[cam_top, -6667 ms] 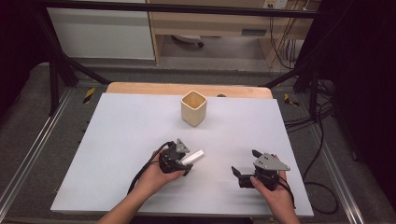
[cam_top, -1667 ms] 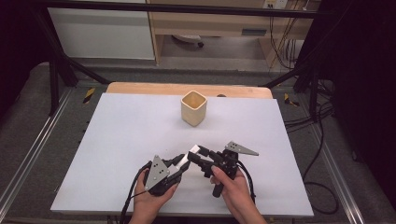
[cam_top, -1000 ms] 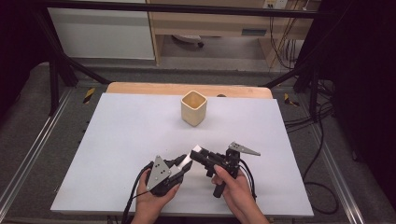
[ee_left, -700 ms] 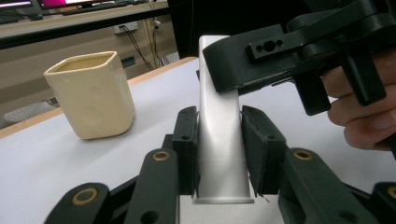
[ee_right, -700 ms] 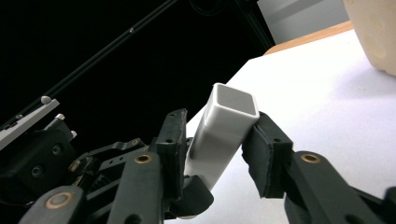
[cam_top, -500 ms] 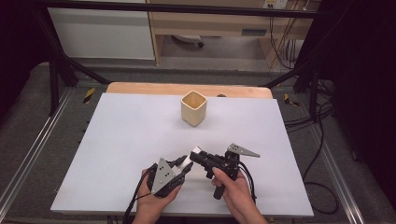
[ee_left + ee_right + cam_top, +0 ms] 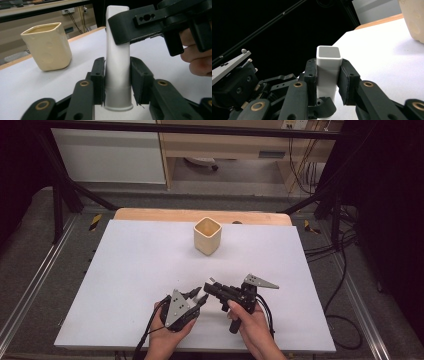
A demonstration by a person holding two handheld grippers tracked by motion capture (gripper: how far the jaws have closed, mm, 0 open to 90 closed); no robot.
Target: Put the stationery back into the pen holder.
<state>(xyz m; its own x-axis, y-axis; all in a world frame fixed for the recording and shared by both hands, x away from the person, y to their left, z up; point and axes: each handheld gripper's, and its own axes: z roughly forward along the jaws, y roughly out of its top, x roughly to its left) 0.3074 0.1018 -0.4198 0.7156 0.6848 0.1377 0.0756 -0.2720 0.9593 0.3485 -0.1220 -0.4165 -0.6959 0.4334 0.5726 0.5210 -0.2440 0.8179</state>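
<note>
Left gripper clamped on white tube base, lower centre; right gripper clenched on same tube's open end, likely handover. Cream cup upper centre, well apart.

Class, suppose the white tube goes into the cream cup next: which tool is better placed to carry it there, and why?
Probably the right tool. Its jaws clamp the white tube near its open end, and it sits slightly nearer the cream cup. The left tool grips the opposite end and would need to let go first.

White tube, earlier held by left gripper alone, now clamped by right gripper too, grippers brought together
</note>
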